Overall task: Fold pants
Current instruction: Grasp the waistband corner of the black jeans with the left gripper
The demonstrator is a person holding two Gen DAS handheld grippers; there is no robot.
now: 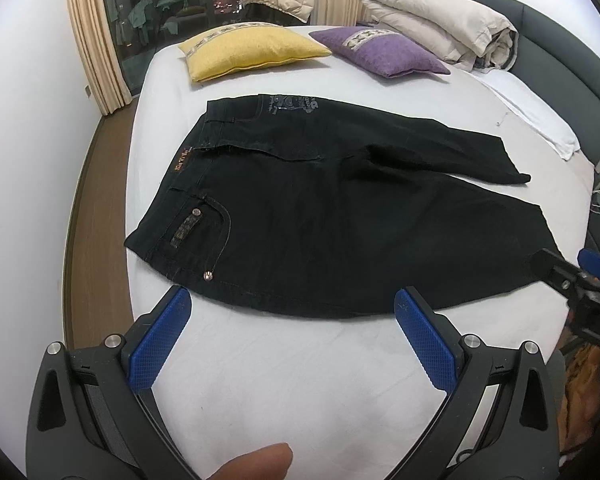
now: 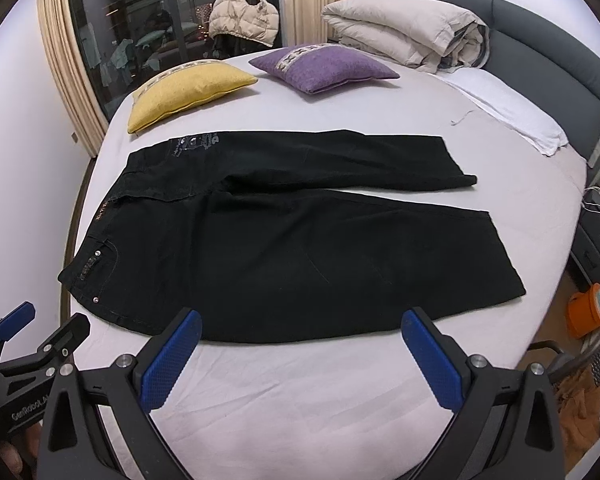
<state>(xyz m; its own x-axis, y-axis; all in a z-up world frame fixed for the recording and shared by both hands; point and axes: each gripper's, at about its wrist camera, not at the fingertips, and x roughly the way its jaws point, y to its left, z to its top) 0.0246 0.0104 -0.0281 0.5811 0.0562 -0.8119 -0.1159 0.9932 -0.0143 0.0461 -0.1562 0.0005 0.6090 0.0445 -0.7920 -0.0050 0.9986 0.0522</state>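
Note:
Black pants (image 1: pixel 320 220) lie spread flat on the white bed (image 1: pixel 280 380), waistband to the left, both legs running right. They also show in the right wrist view (image 2: pixel 300 248). My left gripper (image 1: pixel 292 300) is open and empty, its blue pads just short of the near edge of the pants by the waist. My right gripper (image 2: pixel 300 320) is open and empty at the near edge of the near leg. The right gripper shows at the right edge of the left wrist view (image 1: pixel 572 276). The left gripper shows at the left of the right wrist view (image 2: pixel 40 332).
A yellow cushion (image 1: pixel 248 50) and a purple cushion (image 1: pixel 384 52) lie beyond the pants. A folded beige duvet (image 1: pixel 440 24) rests by the dark headboard (image 1: pixel 560 48). A window with curtains stands behind. An orange object (image 2: pixel 588 308) sits on the floor at the right.

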